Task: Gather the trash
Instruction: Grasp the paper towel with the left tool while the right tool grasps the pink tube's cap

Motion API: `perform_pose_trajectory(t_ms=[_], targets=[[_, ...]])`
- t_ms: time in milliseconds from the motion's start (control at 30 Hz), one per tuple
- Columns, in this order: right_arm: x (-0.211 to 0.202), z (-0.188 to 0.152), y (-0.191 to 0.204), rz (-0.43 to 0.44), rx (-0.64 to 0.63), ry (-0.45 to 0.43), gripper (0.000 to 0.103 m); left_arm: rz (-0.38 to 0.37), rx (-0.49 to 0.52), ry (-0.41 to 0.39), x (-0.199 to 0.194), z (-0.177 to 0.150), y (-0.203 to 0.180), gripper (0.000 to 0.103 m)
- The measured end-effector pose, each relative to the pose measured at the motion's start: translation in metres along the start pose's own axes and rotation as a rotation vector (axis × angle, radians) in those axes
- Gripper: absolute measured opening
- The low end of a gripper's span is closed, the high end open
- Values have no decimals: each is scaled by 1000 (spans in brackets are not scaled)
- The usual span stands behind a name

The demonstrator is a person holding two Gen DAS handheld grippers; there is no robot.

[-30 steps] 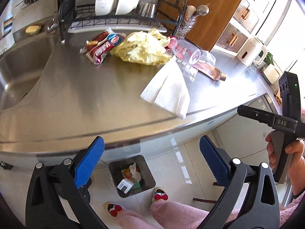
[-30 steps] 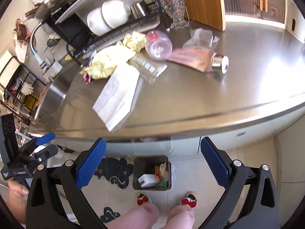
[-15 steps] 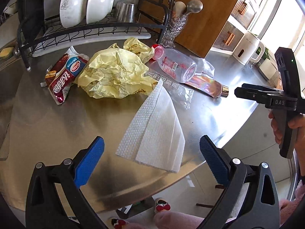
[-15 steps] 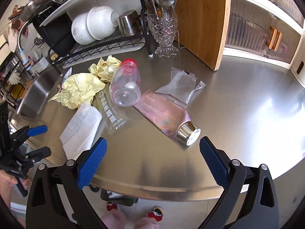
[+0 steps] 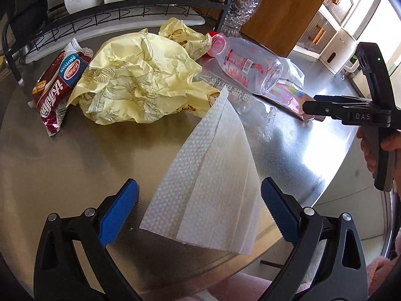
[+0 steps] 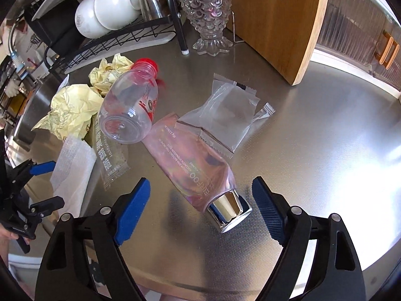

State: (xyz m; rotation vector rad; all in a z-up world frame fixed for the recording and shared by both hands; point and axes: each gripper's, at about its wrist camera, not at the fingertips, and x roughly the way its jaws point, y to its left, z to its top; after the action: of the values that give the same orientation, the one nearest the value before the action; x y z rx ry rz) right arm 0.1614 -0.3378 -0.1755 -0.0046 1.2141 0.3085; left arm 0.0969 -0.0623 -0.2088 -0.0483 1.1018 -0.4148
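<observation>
Trash lies on the steel counter (image 5: 75, 165). My left gripper (image 5: 199, 212) is open, its jaws on either side of the near end of a folded white paper towel (image 5: 210, 183). Behind it lie crumpled yellow paper (image 5: 135, 80), a red snack wrapper (image 5: 55, 87) and a clear plastic bottle (image 5: 248, 67) with a red cap. My right gripper (image 6: 200, 208) is open, just before the silver cap of a pink cosmetic tube (image 6: 193, 168). A clear plastic packet (image 6: 225, 118) lies partly over the tube, and a long clear wrapper (image 6: 110, 160) lies to its left.
A black dish rack (image 5: 120, 15) with white bowls stands at the back. A crystal utensil holder (image 6: 208, 12) and a wooden board (image 6: 280, 20) stand behind the trash. The sink (image 6: 27, 115) is at the left. The counter edge (image 5: 333, 185) runs close on the right.
Both grippers have moved forward and down over the counter. The paper towel and the pink tube are now much closer, between the jaws. The floor bin has dropped out of view.
</observation>
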Motion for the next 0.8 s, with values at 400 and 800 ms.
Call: perform_pose_trajectory(t_ms=[400,800], targets=[[11,3,3,41,-17,57,43,0,29,3,-5,-1,-5,55],[17,3,24,98,-31,105,39,-4,7,42,-5,0,1,1]])
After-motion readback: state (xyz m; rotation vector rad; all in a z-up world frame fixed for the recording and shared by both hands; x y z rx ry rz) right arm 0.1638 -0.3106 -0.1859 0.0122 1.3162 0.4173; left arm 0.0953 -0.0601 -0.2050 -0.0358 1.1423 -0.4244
